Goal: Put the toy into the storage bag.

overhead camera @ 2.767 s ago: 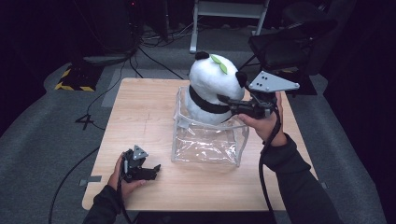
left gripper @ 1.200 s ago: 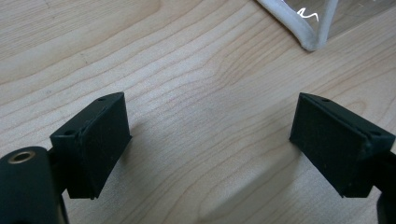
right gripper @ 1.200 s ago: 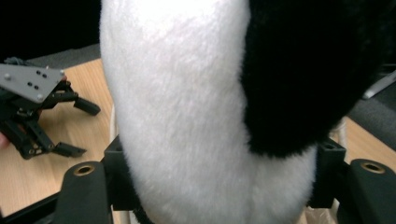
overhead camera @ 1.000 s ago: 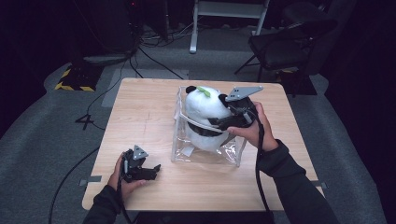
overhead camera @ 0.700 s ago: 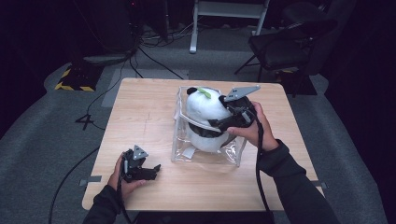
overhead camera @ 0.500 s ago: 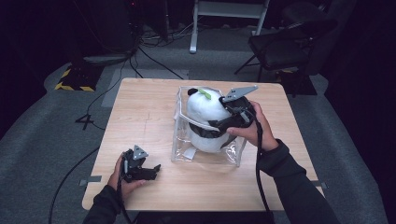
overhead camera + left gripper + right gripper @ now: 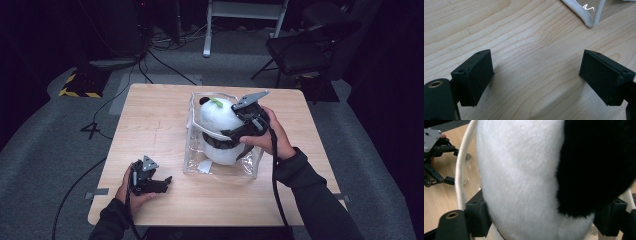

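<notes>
High view: plush panda (image 7: pixel 220 131) sits inside the clear plastic bag (image 7: pixel 196 162) on the wooden table (image 7: pixel 150 120), right gripper (image 7: pixel 231 135) at its middle.
Panda white with a black band round the body, black ear and green tag at the end away from the person; it fills most of the bag, whose white-piped rim runs round the toy. Right gripper view: jaws stand either side of the panda's body (image 7: pixel 524 175), having just been opening; the toy is between them, and whether the pads still press cannot be told. Bag lies on the table's right-of-centre part. Left gripper (image 7: pixel 162 184) rests on the table near the front edge, left of the bag and apart from it; left gripper view: jaws spread wide over bare wood (image 7: pixel 531 50), bag corner (image 7: pixel 591 21) just beyond.
</notes>
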